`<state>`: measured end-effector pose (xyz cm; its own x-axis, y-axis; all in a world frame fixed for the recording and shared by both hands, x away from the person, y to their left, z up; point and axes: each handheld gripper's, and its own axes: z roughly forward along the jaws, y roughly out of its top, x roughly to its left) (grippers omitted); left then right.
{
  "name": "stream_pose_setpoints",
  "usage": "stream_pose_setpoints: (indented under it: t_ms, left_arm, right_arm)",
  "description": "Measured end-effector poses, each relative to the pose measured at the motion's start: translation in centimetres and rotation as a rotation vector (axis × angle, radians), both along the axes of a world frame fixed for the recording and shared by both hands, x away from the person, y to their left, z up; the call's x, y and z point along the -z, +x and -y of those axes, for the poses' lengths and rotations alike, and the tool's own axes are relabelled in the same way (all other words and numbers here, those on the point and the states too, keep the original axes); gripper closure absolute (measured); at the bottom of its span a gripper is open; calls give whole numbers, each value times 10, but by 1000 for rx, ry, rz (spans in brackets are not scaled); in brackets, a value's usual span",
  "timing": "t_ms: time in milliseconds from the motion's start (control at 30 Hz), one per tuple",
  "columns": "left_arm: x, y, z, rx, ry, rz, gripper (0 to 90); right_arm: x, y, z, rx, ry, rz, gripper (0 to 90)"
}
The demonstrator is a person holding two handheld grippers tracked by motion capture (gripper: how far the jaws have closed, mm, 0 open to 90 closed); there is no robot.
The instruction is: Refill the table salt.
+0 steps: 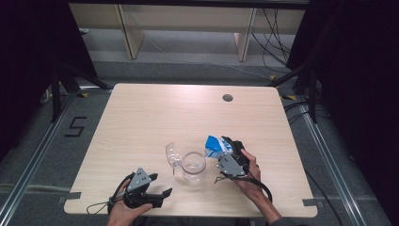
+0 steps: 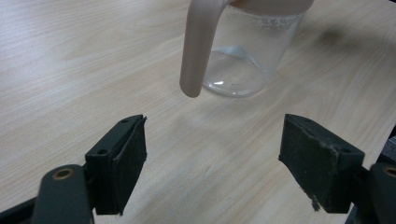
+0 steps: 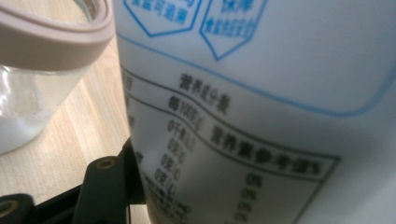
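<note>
A clear glass jar (image 1: 193,167) with a beige rim stands near the table's front middle. Its clear lid (image 1: 172,153) hangs open to the left. In the left gripper view the jar (image 2: 243,56) and its beige hanging handle (image 2: 198,46) sit just beyond the jaws. My left gripper (image 1: 161,184) (image 2: 212,158) is open, low on the table left of the jar, holding nothing. My right gripper (image 1: 229,145) is shut on a blue and white packet (image 1: 215,145), tilted toward the jar from the right. Up close, the packet's printed white face (image 3: 261,107) stands beside the jar's rim (image 3: 51,44).
The light wooden table (image 1: 141,113) has a round cable hole (image 1: 227,98) at the back right. Dark curtains flank both sides. Wooden furniture legs (image 1: 129,33) and cables (image 1: 277,37) lie on the floor behind. A "5" mark (image 1: 75,126) is on the floor at left.
</note>
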<state>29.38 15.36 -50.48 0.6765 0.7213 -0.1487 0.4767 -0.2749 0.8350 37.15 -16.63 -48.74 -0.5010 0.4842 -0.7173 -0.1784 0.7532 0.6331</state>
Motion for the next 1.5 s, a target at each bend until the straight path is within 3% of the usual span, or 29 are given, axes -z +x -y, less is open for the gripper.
stream_pose_setpoints:
  t_ms: [167,233,733,967,1067,1500]
  left_arm:
    - [0,2,-1,19,20,11,223]
    - [0,2,0,19,20,14,223]
    - [0,1,0,3,12,6,223]
    - [0,1,1,-1,1,5,223]
    - [0,1,1,4,9,6,223]
    - [1,1,1,-5,2,4,223]
  right_arm:
    - [-3,0,-1,-8,-53,44,401]
    - [-4,-1,-1,4,-39,35,403]
    - [-3,-3,-3,12,-93,70,403]
    - [-3,-4,-4,22,-133,99,407]
    - [-3,-3,-4,14,-164,142,407]
    - [1,-5,-10,7,-215,179,412]
